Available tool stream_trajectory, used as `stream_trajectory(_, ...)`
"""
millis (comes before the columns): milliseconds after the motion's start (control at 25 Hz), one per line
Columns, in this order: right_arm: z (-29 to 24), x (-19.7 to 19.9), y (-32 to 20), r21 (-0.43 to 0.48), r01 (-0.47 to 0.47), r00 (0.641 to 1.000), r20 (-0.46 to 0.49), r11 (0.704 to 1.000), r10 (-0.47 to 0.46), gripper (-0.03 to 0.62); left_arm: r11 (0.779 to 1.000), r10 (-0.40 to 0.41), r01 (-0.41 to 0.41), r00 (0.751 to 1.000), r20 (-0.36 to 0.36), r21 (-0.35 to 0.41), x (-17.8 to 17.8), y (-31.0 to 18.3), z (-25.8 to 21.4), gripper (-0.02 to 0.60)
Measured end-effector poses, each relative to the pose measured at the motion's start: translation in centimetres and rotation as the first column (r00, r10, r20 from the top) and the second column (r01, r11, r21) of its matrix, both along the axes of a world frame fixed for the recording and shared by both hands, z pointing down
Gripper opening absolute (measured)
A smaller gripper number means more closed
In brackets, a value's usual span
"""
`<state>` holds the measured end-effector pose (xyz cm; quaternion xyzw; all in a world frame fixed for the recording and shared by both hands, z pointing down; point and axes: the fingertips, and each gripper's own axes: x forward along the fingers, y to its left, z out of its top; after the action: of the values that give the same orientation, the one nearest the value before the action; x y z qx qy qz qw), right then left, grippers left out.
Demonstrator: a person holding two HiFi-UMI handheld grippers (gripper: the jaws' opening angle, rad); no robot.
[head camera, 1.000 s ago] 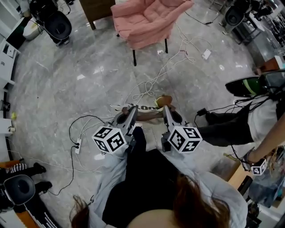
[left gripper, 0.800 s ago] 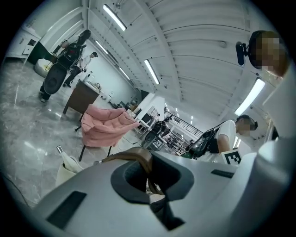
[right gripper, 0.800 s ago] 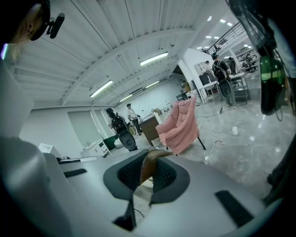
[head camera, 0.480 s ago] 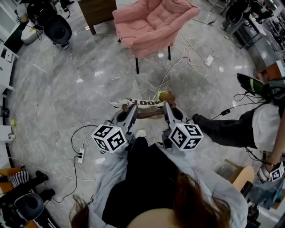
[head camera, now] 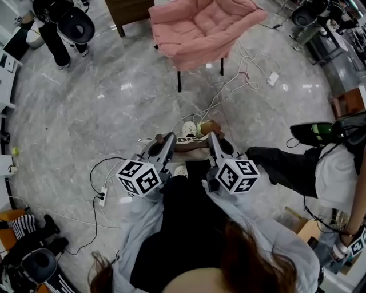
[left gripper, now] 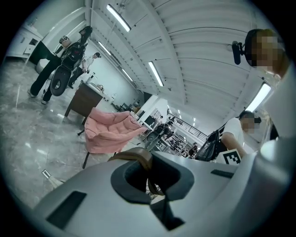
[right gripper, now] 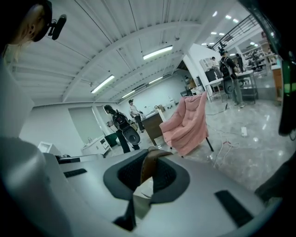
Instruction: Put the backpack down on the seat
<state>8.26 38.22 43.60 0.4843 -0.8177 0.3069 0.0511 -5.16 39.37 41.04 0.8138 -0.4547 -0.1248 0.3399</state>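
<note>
The backpack (head camera: pixel 192 139) hangs in front of me by its brown handle strap, only its top visible between the two grippers in the head view. My left gripper (head camera: pixel 167 141) is shut on the strap's left end; the brown strap (left gripper: pixel 141 160) shows pinched in its jaws. My right gripper (head camera: pixel 213 139) is shut on the strap's right end, and the strap (right gripper: pixel 150 167) also fills its jaws. The seat, a pink padded armchair (head camera: pixel 201 27), stands on the floor well ahead; it also appears in the left gripper view (left gripper: pixel 109 134) and the right gripper view (right gripper: pixel 188 122).
White cables (head camera: pixel 230 84) and a power strip (head camera: pixel 273 78) lie on the grey marble floor between me and the chair. Another power strip (head camera: pixel 103 195) lies at my left. A person in dark trousers (head camera: pixel 297 169) is close on the right. A brown desk (head camera: pixel 129 11) stands behind the chair.
The pink chair and floor cables have slid down and closer in the head view. Both grippers keep the same hold on the strap. The person at right has shifted.
</note>
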Motion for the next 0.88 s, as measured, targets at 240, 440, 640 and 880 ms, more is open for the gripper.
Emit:
stream_trajectory(240,1.5,-1.3,-4.8,-0.035,0.046,0.999,-0.007,0.998,-0.046,0.023,0.997,-0.049,0.048,0.999,-0.014,-0.052,-1.4,-4.6,1.6,0.014)
stream_trajectory(440,1.0,-1.3,-11.4,-0.037,0.036,0.999,0.02,0.999,-0.035,0.023,0.997,-0.057,0.057,0.998,0.0,-0.044,-1.6,-11.1,1.6,0.014)
stream_trajectory(640,0.8,-1.6,-16.8,-0.027,0.048,0.998,0.028,0.998,-0.047,0.023,0.998,-0.05,0.05,0.999,0.01,-0.029,-1.7,-16.7,0.6,0.014)
stream_trajectory(880,0.6,-0.6,-22.6,-0.024,0.042,0.998,0.036,0.999,-0.041,0.023,0.998,-0.045,0.045,0.999,0.005,-0.046,-0.7,-22.4,0.7,0.014)
